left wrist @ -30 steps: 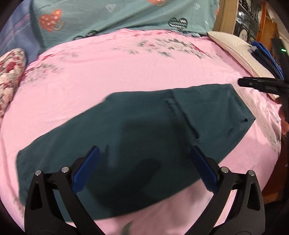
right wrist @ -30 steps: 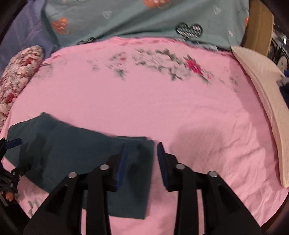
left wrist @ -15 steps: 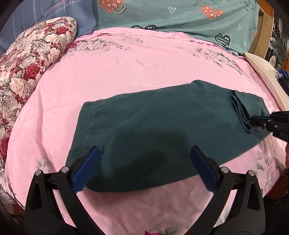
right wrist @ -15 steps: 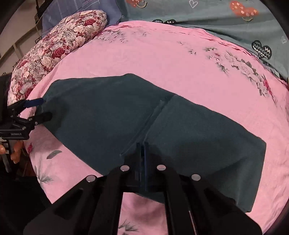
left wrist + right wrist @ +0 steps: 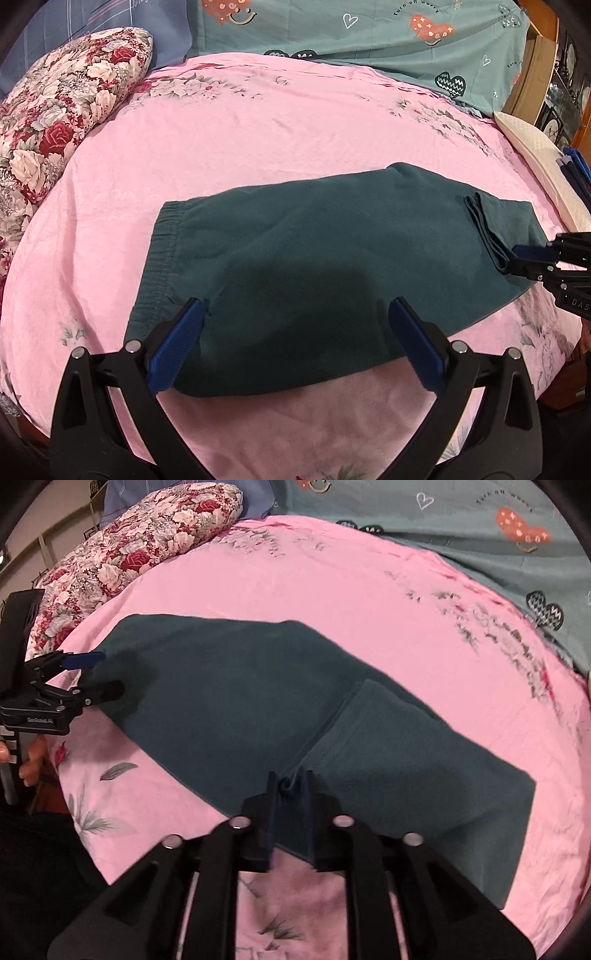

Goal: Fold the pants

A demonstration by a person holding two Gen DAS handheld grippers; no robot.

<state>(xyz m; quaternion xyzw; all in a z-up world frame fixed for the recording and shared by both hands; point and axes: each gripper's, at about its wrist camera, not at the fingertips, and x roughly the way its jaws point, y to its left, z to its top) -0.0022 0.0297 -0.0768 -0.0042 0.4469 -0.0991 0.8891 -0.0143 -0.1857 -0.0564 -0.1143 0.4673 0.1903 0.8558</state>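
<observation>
Nearest in the left wrist view, the left tongs (image 5: 295, 332) stand wide apart, their blue pads (image 5: 177, 343) hovering over the near edge of the dark green pants (image 5: 314, 258) and holding nothing. The pants lie flat across the pink floral bedsheet (image 5: 258, 129), elastic waistband (image 5: 162, 243) to the left and the leg ends doubled back in a fold (image 5: 484, 229) to the right. At that fold the right tongs (image 5: 517, 258) come in from the right edge and touch the fabric.

In the right wrist view, the right tongs (image 5: 290, 794) are drawn narrow, pinching the near end of the folded hem layers of the pants (image 5: 240, 701). To the far left the left tongs (image 5: 94, 674) sit spread at the waistband end, a hand (image 5: 31, 760) below them.

Beyond the pants the sheet runs to a red rose-patterned pillow (image 5: 62, 110) on the left, a teal heart-print cover (image 5: 369, 33) along the back, and a cream pillow (image 5: 535, 158) at the right edge.
</observation>
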